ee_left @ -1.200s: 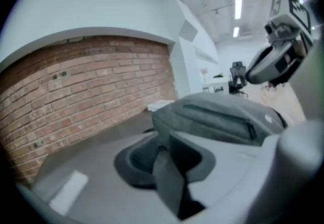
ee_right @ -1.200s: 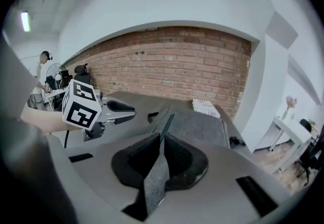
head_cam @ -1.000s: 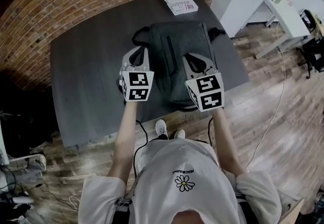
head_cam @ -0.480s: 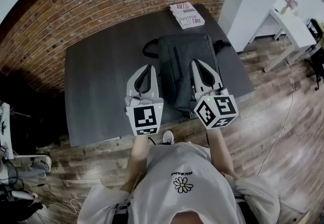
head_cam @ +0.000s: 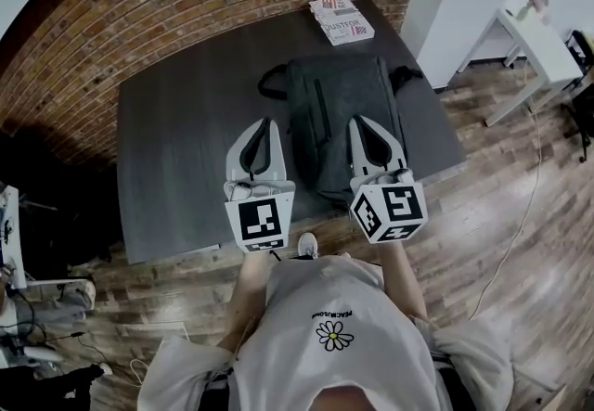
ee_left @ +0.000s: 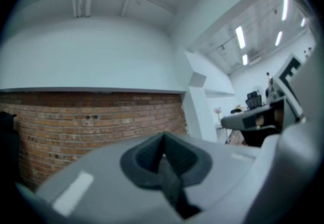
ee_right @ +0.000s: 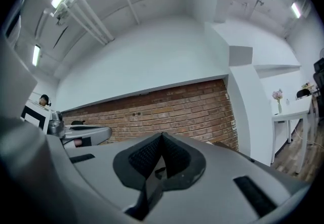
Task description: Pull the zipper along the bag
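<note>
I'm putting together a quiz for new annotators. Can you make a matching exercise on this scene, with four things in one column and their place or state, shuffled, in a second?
1 bag
2 booklets
3 left hand-held gripper
4 white desk

a far edge of the dark table
b off to the right, apart from that table
c dark grey, flat on that table
d jaws shut, nothing between them

Pairs: 1-c; 2-a; 3-d; 4-b

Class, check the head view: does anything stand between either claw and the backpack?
Nothing visible does. The left claw and right claw, both shut and empty, hover by the backpack; the booklets lie beyond it.
</note>
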Demonstrator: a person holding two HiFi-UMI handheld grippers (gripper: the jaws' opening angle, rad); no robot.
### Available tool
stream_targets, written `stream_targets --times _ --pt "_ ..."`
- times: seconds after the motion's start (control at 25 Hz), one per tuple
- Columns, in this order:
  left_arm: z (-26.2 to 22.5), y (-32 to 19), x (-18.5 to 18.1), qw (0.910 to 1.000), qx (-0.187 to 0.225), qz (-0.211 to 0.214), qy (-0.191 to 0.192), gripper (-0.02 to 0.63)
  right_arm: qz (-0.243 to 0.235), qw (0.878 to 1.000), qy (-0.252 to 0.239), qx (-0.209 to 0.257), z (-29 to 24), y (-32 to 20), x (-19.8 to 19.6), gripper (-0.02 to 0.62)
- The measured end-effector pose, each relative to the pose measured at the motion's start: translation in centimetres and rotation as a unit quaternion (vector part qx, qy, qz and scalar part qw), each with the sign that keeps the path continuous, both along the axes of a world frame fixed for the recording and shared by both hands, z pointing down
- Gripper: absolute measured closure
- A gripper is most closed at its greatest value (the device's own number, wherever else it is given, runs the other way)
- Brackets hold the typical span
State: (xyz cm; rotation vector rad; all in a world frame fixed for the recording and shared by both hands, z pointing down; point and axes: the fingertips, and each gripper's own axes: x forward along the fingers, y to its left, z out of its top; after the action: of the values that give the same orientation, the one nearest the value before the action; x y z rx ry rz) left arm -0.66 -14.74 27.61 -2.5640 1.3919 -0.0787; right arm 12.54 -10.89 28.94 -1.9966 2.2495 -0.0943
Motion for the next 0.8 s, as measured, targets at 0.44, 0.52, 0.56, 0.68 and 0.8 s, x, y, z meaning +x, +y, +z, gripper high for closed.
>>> stream_targets --times 0.44,0.52,0.56,0.68,0.8 --pt "1.0 0.1 0.7 0.9999 -0.013 -0.009 0.002 0.605 -0.007 1.0 0.017 -0.009 0.7 0.6 0.2 0.595" --pt "1.0 0.1 0.5 0.9998 -0.014 -0.013 0.005 0.606 -0.009 1.0 0.017 -0.01 0.8 0.6 0.2 0.595" --pt "1.1 0.1 0.5 0.9998 -0.016 -0.014 0.005 0.606 -0.009 1.0 0.018 -0.01 0.8 0.6 0.3 0.595" --pt "1.1 0.0 0.2 0.9996 -0.019 -0.019 0.004 0.606 -0.011 1.0 0.019 -0.01 0.8 0.5 0.3 0.595" --pt "1.0 0.0 -0.1 0.9995 -0.019 -0.022 0.01 0.605 -0.012 1.0 0.022 -0.01 0.8 0.5 0.3 0.595"
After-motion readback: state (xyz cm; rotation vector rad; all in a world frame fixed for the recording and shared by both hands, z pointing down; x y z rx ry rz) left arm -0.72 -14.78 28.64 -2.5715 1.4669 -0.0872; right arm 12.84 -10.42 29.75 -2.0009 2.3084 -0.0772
